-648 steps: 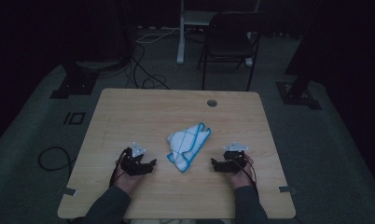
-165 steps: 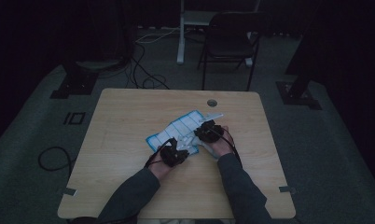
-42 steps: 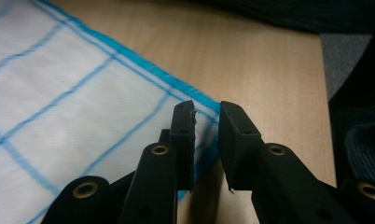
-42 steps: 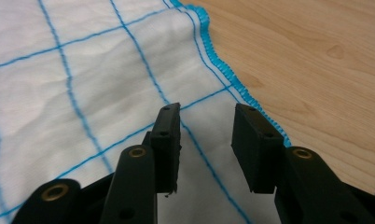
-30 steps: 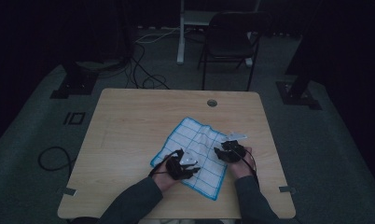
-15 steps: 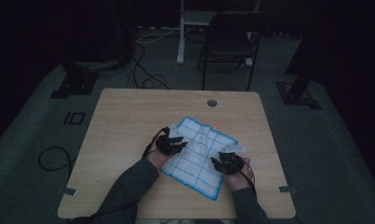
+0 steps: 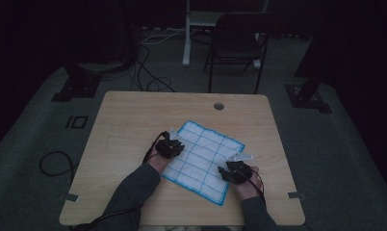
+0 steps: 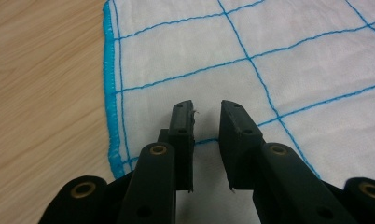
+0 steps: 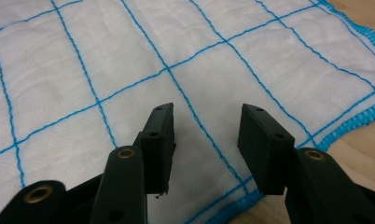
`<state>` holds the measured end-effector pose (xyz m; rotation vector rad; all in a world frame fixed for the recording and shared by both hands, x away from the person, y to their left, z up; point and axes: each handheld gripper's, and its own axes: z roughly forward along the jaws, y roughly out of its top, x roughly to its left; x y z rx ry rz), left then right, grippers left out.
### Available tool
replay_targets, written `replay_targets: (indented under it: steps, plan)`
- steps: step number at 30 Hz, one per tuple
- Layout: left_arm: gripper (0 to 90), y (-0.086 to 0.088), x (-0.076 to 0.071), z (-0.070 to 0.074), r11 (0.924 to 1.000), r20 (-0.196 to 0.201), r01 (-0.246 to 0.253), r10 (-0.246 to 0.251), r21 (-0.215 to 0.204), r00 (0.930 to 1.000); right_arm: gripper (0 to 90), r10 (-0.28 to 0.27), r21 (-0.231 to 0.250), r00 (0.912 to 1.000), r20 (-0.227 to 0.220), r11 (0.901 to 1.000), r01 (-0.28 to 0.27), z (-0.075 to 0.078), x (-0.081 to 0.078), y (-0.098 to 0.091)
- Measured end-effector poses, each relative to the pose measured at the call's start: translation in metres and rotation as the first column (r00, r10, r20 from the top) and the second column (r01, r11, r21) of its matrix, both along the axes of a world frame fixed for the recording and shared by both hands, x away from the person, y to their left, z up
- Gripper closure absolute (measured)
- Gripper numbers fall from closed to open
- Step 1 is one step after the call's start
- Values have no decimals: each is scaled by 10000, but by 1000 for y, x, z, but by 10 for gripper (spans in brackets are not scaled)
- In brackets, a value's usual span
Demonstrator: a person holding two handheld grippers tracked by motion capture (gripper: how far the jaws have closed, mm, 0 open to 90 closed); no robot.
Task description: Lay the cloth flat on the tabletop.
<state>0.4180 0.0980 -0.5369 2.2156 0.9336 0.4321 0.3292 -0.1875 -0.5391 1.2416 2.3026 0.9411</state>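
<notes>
The white cloth (image 7: pixel 201 161) with blue grid lines lies spread flat on the tabletop (image 7: pixel 129 125), near its front middle. The left tool (image 8: pixel 206 135) is over the cloth's left edge; its jaws have just been closing, a narrow gap remains, nothing between them. The right tool (image 9: pixel 206 140) is over the right corner, jaws apart and empty. The dim high view hides detail. No writing is readable.

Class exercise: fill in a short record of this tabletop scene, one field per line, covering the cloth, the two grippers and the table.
Cloth: white cloth with blue grid lines, spread flat
Left gripper: left gripper over the cloth's left edge, jaws have just been closing, narrow gap, nothing pinched
Right gripper: right gripper over the cloth's near right corner, jaws open
Table: wooden table, round hole near far edge
</notes>
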Motion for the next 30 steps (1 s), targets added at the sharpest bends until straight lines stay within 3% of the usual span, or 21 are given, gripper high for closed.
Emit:
replay_targets:
  steps: [9, 14, 17, 22, 30]
  plan:
    - [776, 33, -21, -4, 9940, -134, -847, 839, -686, 9964, 513, 413, -9, 9988, 251, 9991, -412, -2, 14, 9]
    - [785, 46, -36, -3, 9920, -189, -1047, 1036, -707, 9944, 490, 416, 113, 9985, 364, 9991, -420, -4, 22, 13]
    - [785, 54, -46, -5, 9887, -251, -1154, 1135, -955, 9932, 489, 472, 101, 9980, 418, 9988, -477, -4, 24, 15]
    - [784, 58, -60, -6, 9868, -115, -1243, 1238, -1039, 9922, 490, 500, 75, 9978, 427, 9987, -503, -4, 27, 17]
    - [770, 56, -63, -6, 9834, -86, -1485, 1484, -1046, 9889, 493, 425, 202, 9980, 461, 9988, -435, -5, 30, 18]
